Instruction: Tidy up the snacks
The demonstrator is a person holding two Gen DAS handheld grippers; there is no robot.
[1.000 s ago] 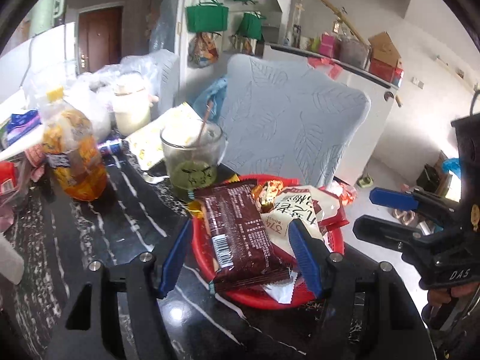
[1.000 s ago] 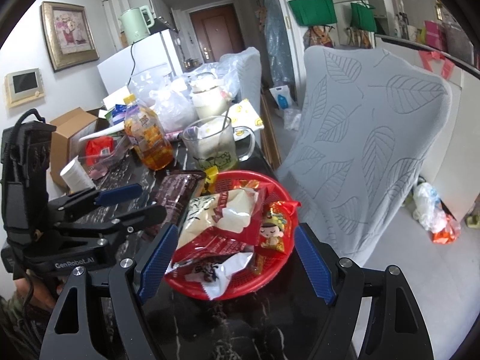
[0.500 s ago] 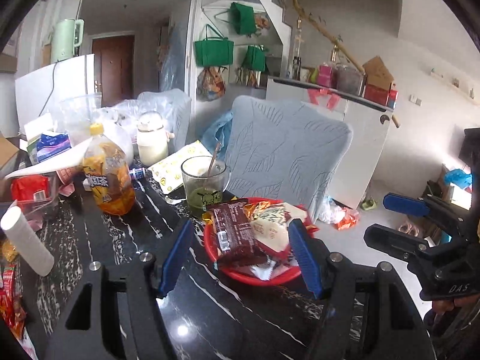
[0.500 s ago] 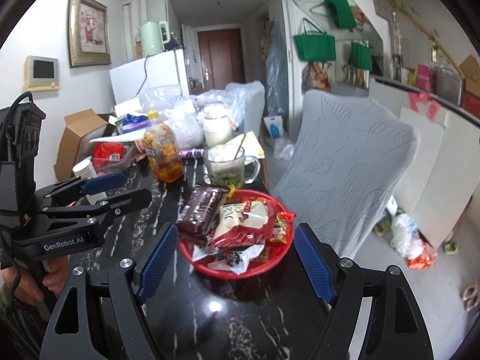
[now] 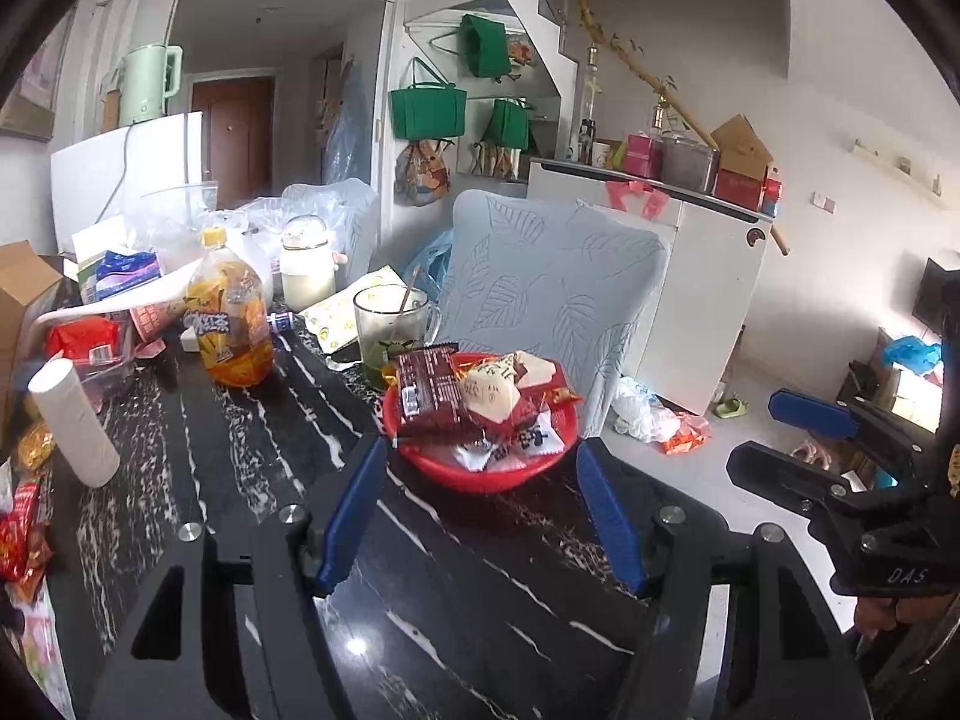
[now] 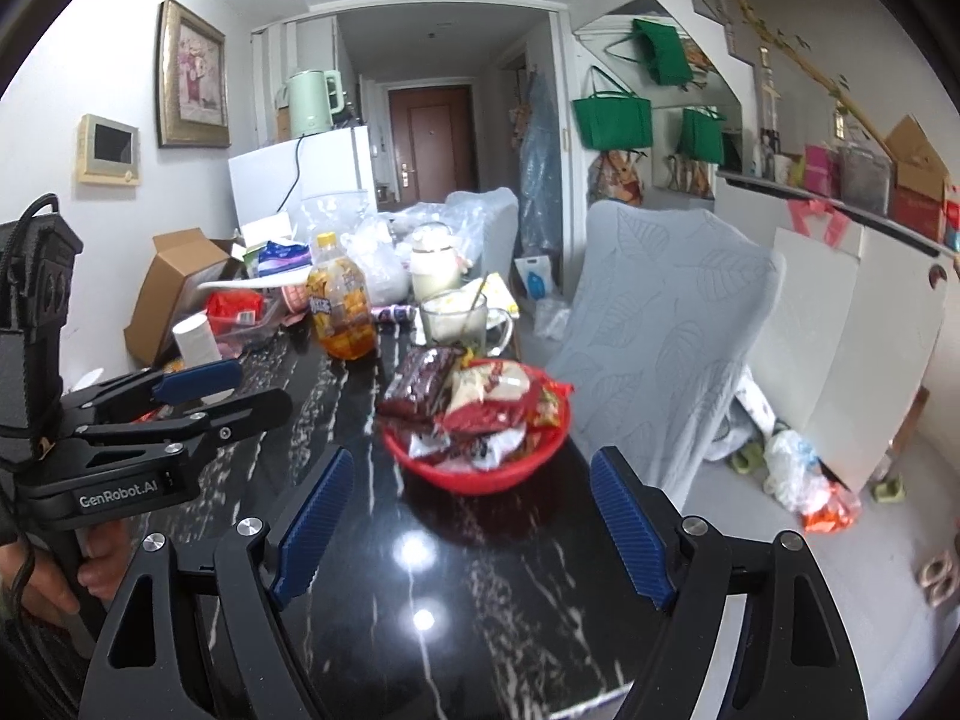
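Snacks lie heaped in a red plastic basket on the black, white-veined marble tabletop, near its right edge, just before a grey leaf-patterned chair back. On top of the heap sits a dark brown wrapper with a barcode, and beside it a red-and-white packet; the lower packets are mostly buried, so their kind cannot be told.

At the far left of the left wrist view, red wrappers are cut off by the rim of the picture. Next come a white paper roll lying tilted, a clear box holding a red packet, and an amber tea bottle with a yellow cap. Right of it stands a glass mug with greenish liquid and a stick in it (its base is hidden behind the basket).

The left gripper hovers over the tabletop short of the basket, blue ribbed pads apart, grasping nothing. The right gripper likewise hangs spread and empty, with the basket beyond its tips. Each tool appears side-on in the other's view, gripped by a hand.
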